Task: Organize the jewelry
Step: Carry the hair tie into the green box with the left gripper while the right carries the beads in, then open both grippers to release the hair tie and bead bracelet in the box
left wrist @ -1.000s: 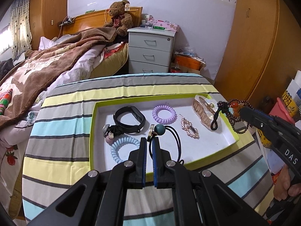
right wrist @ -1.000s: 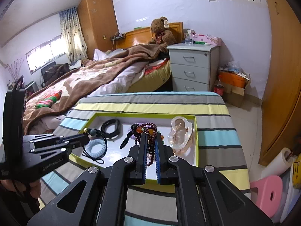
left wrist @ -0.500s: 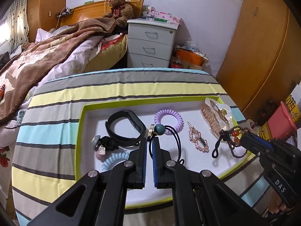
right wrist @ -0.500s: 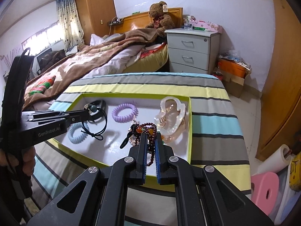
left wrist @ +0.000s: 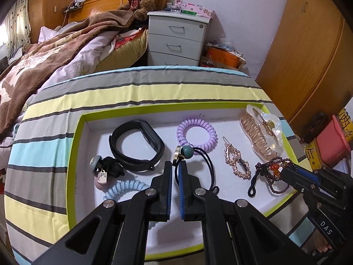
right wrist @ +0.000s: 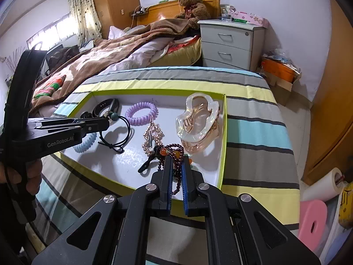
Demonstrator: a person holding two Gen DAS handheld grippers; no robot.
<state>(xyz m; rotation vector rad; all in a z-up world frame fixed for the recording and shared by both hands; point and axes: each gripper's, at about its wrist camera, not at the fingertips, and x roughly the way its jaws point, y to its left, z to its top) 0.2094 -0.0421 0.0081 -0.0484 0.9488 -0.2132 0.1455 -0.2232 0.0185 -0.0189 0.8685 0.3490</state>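
Grippers are both clamping loads over the tray [left wrist: 75, 145]: your left gripper [left wrist: 175, 167] is pinching the hair tie [left wrist: 207, 161], your right gripper [right wrist: 176, 165] is pinching the bead bracelet [right wrist: 174, 149], lowering each into open space.

A: The tray [left wrist: 77, 145] has a lime-green rim and white floor; the cloth [left wrist: 50, 119] under it is striped grey, yellow and pale blue.

B: Coil ties?

A: One lilac [left wrist: 197, 131], one light blue [left wrist: 123, 189]. The band [left wrist: 136, 149] is black, the clip [left wrist: 261, 133] clear over rose-gold.

B: The beads [right wrist: 174, 152]?

A: Dark maroon, probably, with orange ones.
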